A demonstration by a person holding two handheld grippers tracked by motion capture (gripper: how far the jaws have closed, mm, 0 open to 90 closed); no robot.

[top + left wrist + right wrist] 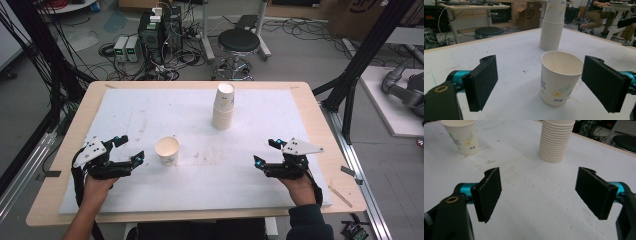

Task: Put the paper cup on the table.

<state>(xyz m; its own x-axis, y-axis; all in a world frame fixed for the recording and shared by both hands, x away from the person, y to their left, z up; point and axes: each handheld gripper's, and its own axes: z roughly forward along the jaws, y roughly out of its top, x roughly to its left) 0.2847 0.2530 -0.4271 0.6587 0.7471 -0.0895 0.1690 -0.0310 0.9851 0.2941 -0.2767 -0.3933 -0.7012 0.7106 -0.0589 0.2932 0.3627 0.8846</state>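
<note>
the paper cup point(167, 150) stands upright, mouth up, on the white table point(150, 112). my left gripper point(130, 150) and right gripper point(264, 152) are both spread, holding nothing; cables cross the floor behind.

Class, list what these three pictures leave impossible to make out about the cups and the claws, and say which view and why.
- Stack of cups: top cut off by the upper edge in both gripper views; the exact count is too small to tell in the high view.
- Single cup: rim clipped by the top edge in the right gripper view.
- Small print on that cup: blurred in the left gripper view.
</note>
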